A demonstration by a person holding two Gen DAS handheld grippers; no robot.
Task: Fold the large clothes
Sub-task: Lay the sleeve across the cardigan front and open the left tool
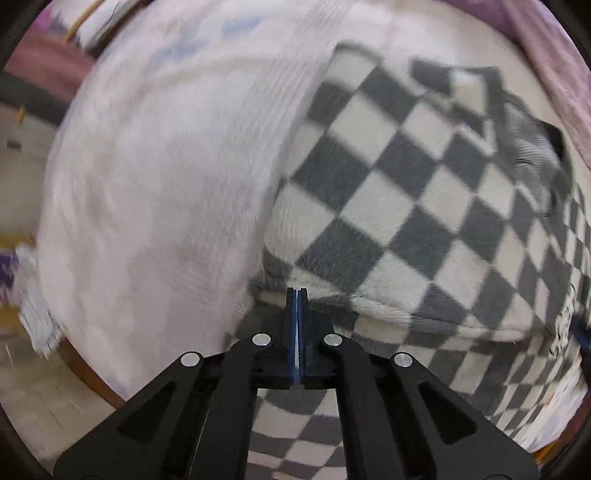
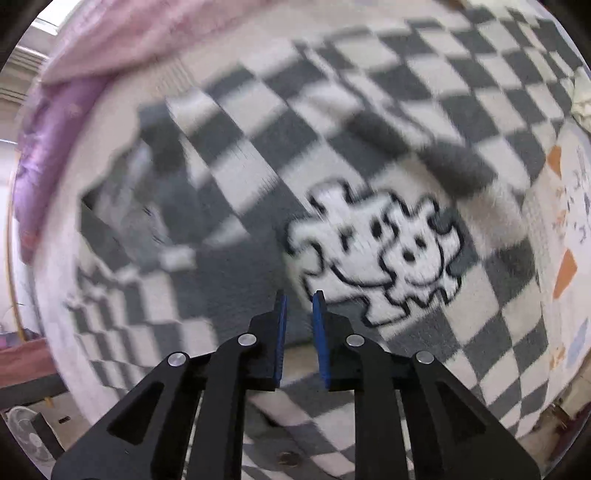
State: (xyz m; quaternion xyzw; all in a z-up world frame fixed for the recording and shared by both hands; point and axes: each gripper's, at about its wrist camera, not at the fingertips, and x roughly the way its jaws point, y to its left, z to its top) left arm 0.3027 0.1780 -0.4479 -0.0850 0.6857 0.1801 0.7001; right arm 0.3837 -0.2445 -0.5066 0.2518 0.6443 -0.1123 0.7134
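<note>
A fleecy sweater in grey and white checks (image 1: 406, 192) lies spread over a white sheet (image 1: 155, 184). My left gripper (image 1: 297, 293) points straight down at the sweater's near left edge. It is shut, its blue pads pinching a raised fold of the checked fabric. In the right wrist view the sweater (image 2: 369, 110) fills the frame, with a white cartoon-dog patch (image 2: 380, 251) at its middle and the grey neck opening (image 2: 129, 206) at the left. My right gripper (image 2: 299, 297) hovers just left of the patch. Its pads stand a narrow gap apart with bare inner faces, pressing nothing.
Pink cloth (image 2: 110, 33) lies bunched beyond the sweater, and it also shows at the top right as pink cloth (image 1: 546, 55). A patterned sheet (image 2: 569, 221) borders the sweater on the right. Pale floor (image 1: 55, 417) drops away at the left. A small fan (image 2: 26, 428) stands on the floor.
</note>
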